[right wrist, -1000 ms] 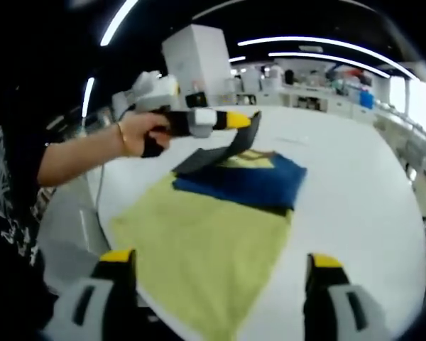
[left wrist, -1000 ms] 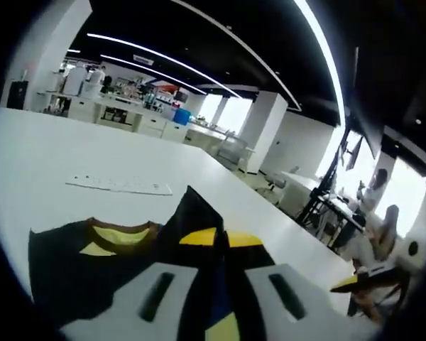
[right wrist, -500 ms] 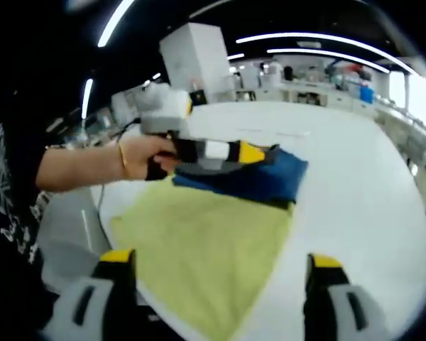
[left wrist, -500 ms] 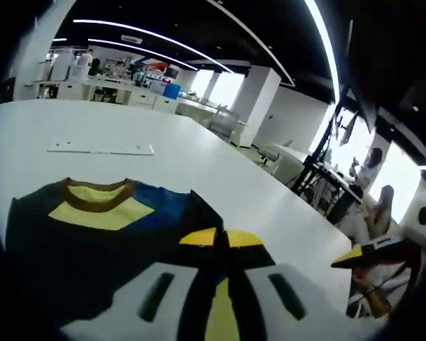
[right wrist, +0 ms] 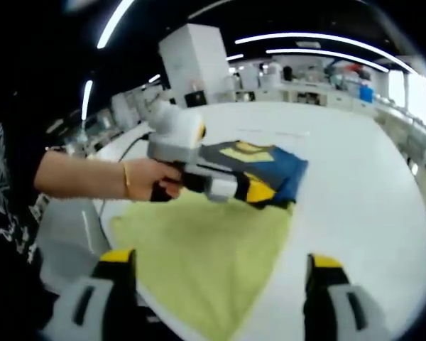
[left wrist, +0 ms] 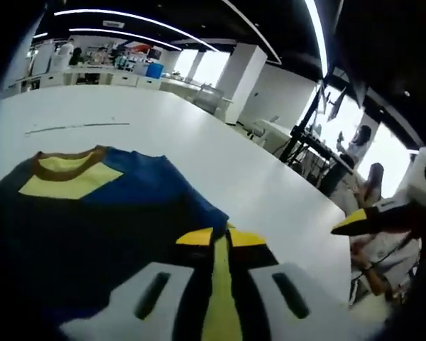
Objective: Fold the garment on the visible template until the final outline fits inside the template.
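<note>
On the white table (right wrist: 369, 206), the garment (right wrist: 259, 170) lies folded into a compact dark-blue block at the far end of the yellow-green template (right wrist: 206, 249), its yellow neck panel with brown collar facing up. In the left gripper view the same garment (left wrist: 92, 213) spreads flat just ahead of your jaws, the collar at its far left corner and a lighter blue band along its right edge.

Your left gripper (left wrist: 220, 238) has its yellow-tipped jaws pressed together, with only a thin strip of yellow-green between them; whether they pinch any cloth you cannot tell from here. Seen from the right gripper view, that left gripper (right wrist: 259, 192) sits low at the near edge of the garment, where it meets the template, held by your hand (right wrist: 153, 186) with a thin bracelet at the wrist.

Your right gripper (right wrist: 216, 273) hangs over the near end of the template with its jaws spread wide apart and nothing between them. Its yellow tip (left wrist: 358, 222) pokes into the left gripper view from the right.
</note>
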`<state>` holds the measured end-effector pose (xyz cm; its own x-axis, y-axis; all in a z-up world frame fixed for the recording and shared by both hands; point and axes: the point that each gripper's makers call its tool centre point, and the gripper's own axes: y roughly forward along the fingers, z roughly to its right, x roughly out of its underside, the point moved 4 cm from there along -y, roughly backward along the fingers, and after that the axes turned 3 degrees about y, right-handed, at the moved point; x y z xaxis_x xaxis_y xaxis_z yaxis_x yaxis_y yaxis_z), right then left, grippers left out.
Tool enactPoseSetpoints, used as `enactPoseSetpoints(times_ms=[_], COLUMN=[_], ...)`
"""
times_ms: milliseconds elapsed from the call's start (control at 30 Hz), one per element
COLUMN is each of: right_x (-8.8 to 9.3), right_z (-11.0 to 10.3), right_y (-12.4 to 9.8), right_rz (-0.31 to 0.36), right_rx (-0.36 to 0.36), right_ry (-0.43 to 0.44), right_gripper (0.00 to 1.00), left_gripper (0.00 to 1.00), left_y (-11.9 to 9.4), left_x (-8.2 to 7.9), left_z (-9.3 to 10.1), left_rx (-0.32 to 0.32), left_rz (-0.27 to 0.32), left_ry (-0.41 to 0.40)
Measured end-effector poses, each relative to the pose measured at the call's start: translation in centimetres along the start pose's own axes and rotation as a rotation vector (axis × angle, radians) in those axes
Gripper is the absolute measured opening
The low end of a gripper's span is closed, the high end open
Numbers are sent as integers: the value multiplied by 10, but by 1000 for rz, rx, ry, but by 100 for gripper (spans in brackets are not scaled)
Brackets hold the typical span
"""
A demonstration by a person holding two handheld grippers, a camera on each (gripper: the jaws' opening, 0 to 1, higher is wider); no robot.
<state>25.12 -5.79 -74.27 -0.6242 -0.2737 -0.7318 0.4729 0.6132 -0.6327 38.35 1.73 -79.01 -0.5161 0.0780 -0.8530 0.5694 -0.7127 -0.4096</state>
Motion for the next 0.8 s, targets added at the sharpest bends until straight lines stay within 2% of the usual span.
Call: enactPoseSetpoints(times_ms=[100,167,267,433,667,800], right_x=[2,2,3,3,3,4], right_z=[-1,-2,-4,-6,-8,-10], right_y=[0,1,2,3,4,4], right_rz=[-11,-16,-26,-33,-59,-80], right_rx=[-11,-16,-24,-39,-58,-72], right_ry=[-13,-18,-29,-44,-86,-117], right_gripper=[99,99,99,99,99,99], left_gripper=[26,36,45,56,78,90], left_y=[-3,-6,-13,-29,-60,-81], left_x=[-5,-9,-12,-18,-29,-27], left_z=[4,4,2,-12,-28,-39], left_rx=[27,26,16,-15,-45,-63], left_rz=[23,38,42,75,112,116], left_ry=[14,59,84,73,102,127])
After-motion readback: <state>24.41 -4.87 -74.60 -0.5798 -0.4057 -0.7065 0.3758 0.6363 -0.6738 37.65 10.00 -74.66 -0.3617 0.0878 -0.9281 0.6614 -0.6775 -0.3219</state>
